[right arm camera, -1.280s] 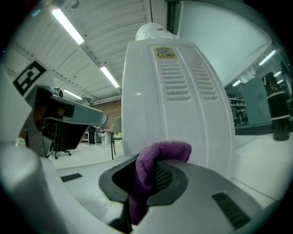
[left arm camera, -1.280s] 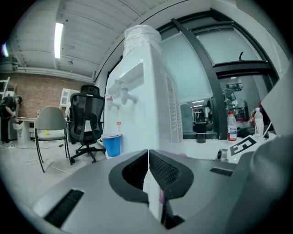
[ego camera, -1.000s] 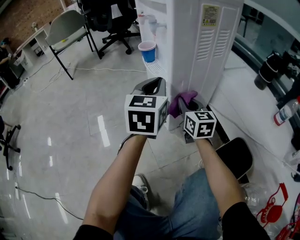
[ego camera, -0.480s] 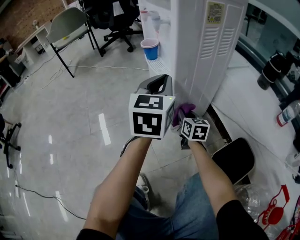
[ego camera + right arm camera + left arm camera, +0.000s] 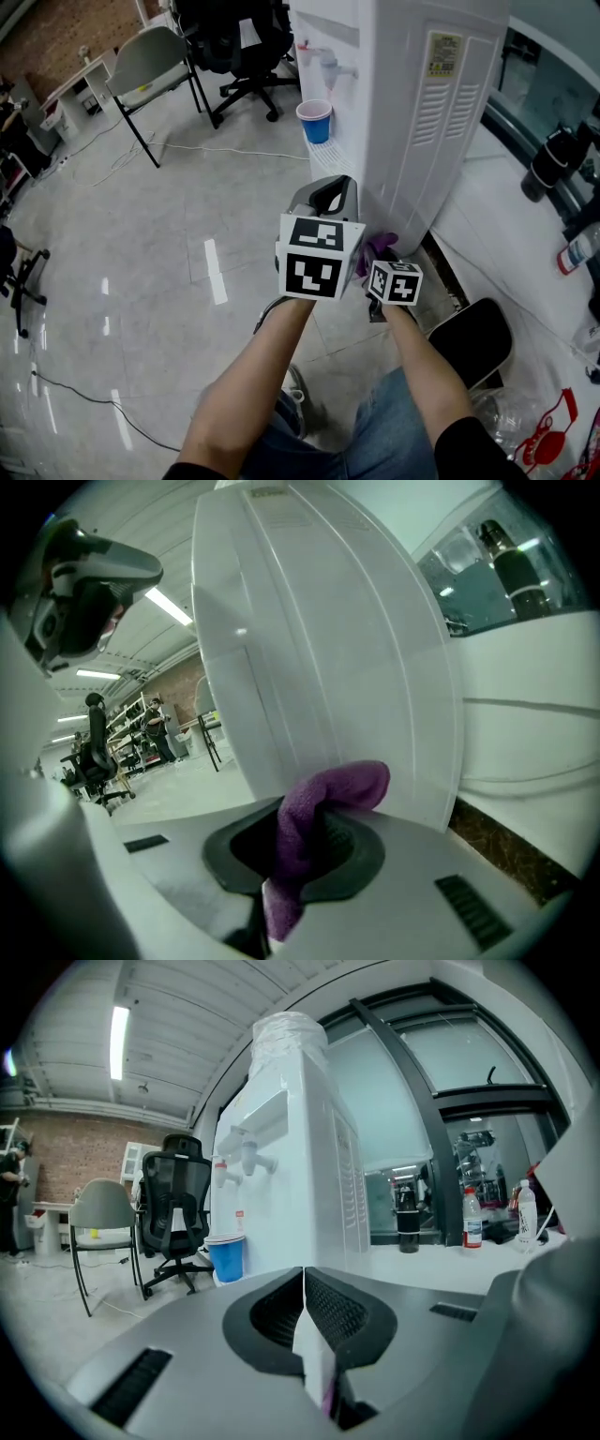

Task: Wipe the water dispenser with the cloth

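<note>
Wiping step: the right hand-held gripper pinched the cloth at the water dispenser's lower side, the left hand-held gripper was pressed together and empty, and the next move probably called for a firm upward sweep.

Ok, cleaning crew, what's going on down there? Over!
Left gripper shut, empty. Right gripper shut on purple cloth, low by the water dispenser side. Blue cup up front, out of the way.

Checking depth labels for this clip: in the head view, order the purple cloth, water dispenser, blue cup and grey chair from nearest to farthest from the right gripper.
1. purple cloth, clamped by the right gripper.
2. water dispenser, side panel just ahead.
3. blue cup, at the drip tray, ahead-left.
4. grey chair, far left across the floor.
</note>
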Demonstrator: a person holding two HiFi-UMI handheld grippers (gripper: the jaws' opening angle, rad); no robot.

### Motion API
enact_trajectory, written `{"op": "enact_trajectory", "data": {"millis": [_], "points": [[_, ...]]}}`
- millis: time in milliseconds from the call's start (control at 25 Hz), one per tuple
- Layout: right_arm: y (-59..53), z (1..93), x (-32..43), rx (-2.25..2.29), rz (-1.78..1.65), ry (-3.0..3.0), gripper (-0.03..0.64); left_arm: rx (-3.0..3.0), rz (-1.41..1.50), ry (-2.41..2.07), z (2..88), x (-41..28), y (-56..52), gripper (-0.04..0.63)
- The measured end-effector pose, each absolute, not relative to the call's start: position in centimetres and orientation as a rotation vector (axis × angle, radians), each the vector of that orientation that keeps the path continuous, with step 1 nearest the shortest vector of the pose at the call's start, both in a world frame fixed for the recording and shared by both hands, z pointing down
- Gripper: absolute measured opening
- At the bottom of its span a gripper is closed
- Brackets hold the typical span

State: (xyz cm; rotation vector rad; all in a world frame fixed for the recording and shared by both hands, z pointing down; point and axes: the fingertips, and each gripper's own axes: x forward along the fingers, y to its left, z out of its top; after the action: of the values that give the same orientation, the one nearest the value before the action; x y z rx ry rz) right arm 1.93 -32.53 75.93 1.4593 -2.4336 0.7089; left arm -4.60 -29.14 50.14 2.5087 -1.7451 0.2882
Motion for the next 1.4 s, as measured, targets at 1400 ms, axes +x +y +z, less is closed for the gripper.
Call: {"op": "enact_trajectory", "data": {"millis": [1400], "points": [[-31.4, 20.6, 5.4, 1.514, 0.385, -2.44, 0.044, 2.481, 0.427, -1.504, 16.6, -4.0, -30.4, 0.028]]}}
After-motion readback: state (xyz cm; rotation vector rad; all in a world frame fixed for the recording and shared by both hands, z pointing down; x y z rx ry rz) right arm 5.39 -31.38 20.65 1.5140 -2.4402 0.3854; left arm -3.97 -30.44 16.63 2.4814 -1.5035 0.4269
